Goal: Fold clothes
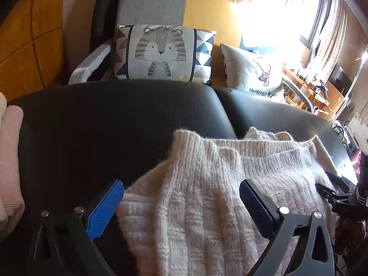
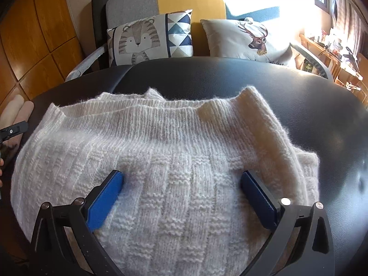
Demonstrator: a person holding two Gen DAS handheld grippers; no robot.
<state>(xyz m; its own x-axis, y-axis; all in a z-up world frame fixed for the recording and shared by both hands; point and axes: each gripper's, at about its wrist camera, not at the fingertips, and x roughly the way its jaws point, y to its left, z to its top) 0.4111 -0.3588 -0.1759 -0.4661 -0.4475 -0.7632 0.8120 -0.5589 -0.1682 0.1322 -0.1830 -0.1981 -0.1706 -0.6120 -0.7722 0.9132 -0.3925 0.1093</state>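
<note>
A cream knitted sweater [image 2: 174,151] lies folded on a black leather surface [image 2: 253,78]; its ribbed edge points away from me. My right gripper [image 2: 182,182] hovers over the sweater's middle, jaws wide open, with no knit pinched between the blue pads. In the left wrist view the same sweater [image 1: 207,184] fills the lower right. My left gripper [image 1: 181,192] stands open above the sweater's left edge, its left pad [image 1: 104,209] over the bare black leather [image 1: 115,119]. The other gripper's black tip [image 1: 333,191] shows at the right edge.
Folded pink and cream clothes [image 1: 9,161] are stacked at the left edge of the leather surface. Behind it stands a grey-and-yellow sofa [image 1: 161,9] with a tiger cushion [image 1: 161,53] and a deer cushion [image 1: 255,71]. A wooden cabinet [image 2: 34,34] lines the left; a cluttered shelf [image 2: 333,46] is at the right.
</note>
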